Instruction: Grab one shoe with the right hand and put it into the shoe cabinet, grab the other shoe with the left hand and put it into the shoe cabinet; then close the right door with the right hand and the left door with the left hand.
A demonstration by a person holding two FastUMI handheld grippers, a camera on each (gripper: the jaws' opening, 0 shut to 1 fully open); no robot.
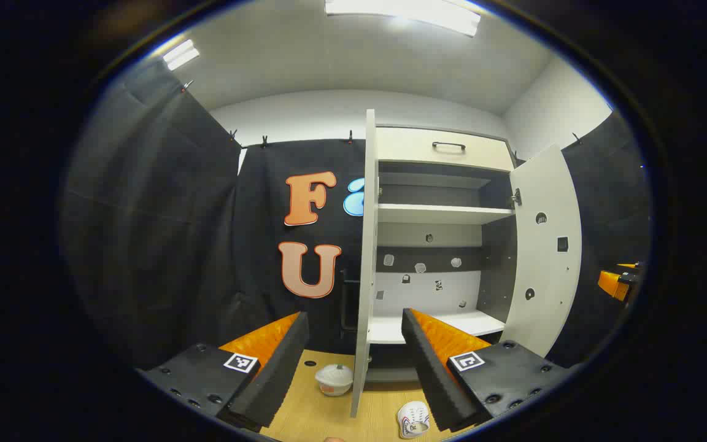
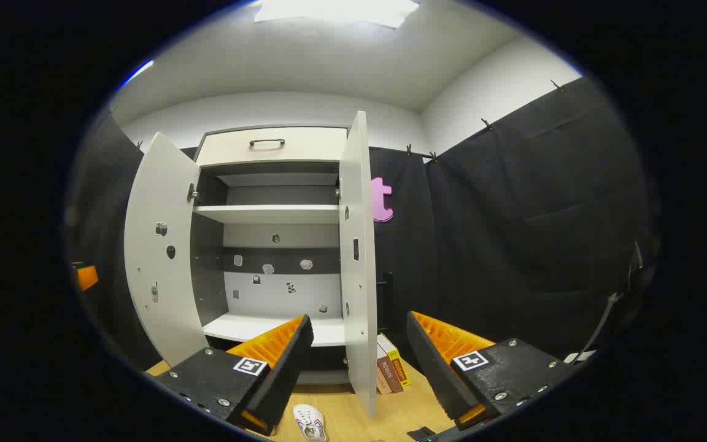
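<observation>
Two grippers hang wide and empty before the open cabinet point(image 2: 270, 270). Your right gripper point(image 2: 356, 362) has a shoe point(image 2: 310, 422) on the counter point(image 2: 353, 417) just below its fingers, heel-to-toe roughly along your line of reach. Your left gripper point(image 1: 353, 362) sees a shoe point(image 1: 413, 420) low and right, beyond the left door point(image 1: 363, 264)

– How many shoes do you count?
– One white shoe point(image 1: 413, 420) on the floor point(image 1: 323, 417) in the left gripper view, and one white shoe point(image 2: 310, 422) in the right gripper view; I cannot tell whether it is the same one.
– Cabinets and doors?
– One shoe cabinet point(image 2: 270, 215), two doors: left door point(image 2: 160, 245), right door point(image 2: 356, 245), and one drawer point(image 2: 270, 145).
– Anything else?
– One white lidded pot point(image 1: 334, 379), three books point(image 2: 391, 369).
</observation>
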